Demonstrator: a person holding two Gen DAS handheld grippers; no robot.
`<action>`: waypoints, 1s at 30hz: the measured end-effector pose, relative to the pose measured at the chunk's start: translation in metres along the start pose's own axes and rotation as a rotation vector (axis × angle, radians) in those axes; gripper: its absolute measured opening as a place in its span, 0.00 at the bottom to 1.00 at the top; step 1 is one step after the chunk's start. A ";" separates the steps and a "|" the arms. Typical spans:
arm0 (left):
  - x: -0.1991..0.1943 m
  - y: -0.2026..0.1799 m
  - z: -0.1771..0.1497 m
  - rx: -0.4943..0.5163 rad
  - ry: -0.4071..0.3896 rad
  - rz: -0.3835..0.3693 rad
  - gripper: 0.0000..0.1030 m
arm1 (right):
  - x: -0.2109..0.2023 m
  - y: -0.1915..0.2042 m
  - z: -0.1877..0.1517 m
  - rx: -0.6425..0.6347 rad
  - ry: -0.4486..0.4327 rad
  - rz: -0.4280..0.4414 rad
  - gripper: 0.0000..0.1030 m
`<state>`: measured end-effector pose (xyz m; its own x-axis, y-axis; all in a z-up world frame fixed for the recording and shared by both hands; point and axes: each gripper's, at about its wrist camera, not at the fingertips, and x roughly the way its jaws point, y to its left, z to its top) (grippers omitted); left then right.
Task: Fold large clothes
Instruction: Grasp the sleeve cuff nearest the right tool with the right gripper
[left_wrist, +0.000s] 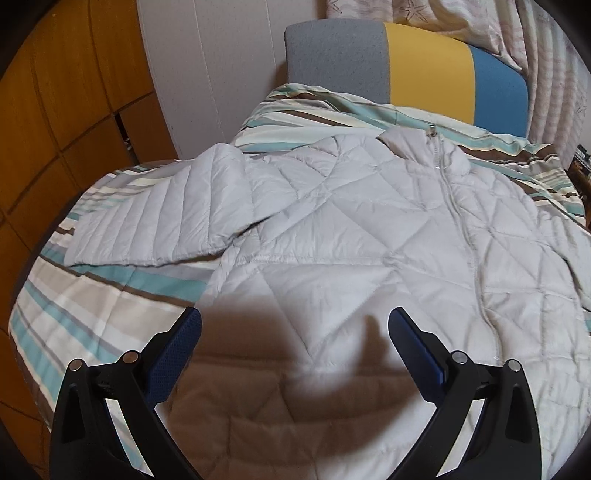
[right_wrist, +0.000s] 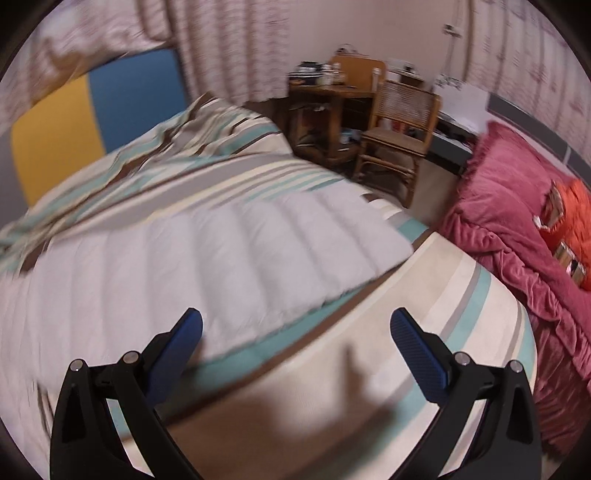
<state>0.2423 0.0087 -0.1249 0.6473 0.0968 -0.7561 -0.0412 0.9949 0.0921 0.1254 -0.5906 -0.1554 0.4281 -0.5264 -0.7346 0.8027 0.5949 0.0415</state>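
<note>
Left wrist view: the pale grey quilted jacket (left_wrist: 369, 240) lies flat, zipper up, on the striped bedcover (left_wrist: 96, 314), filling the centre and right of the frame. Its collar points to the upper centre and its hem lies at the bottom, so the long axis runs straight ahead of the left gripper (left_wrist: 294, 325). One sleeve (left_wrist: 155, 221) extends toward the left edge. The jaws stand wide apart, holding nothing, above the hem area.

Right wrist view: motion blur degrades the frame. The other sleeve (right_wrist: 207, 254) crosses the centre from lower left to right, its cuff probably at mid-right. The right gripper (right_wrist: 296, 325) is spread wide and empty, poised just short of the sleeve's lower edge. Judgement: each gripper is nearer its own sleeve.
</note>
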 end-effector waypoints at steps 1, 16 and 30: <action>0.004 0.001 0.001 0.007 -0.002 0.007 0.97 | 0.002 -0.001 0.004 0.012 -0.001 -0.010 0.98; 0.053 0.005 -0.011 0.036 0.030 0.030 0.97 | 0.062 -0.001 0.012 0.069 0.105 -0.029 0.76; 0.060 0.007 -0.015 0.010 0.023 0.021 0.97 | 0.050 0.029 0.009 -0.048 0.022 0.002 0.17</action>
<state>0.2690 0.0219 -0.1792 0.6289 0.1186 -0.7683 -0.0474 0.9923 0.1144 0.1739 -0.6048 -0.1852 0.4196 -0.5123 -0.7493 0.7812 0.6241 0.0108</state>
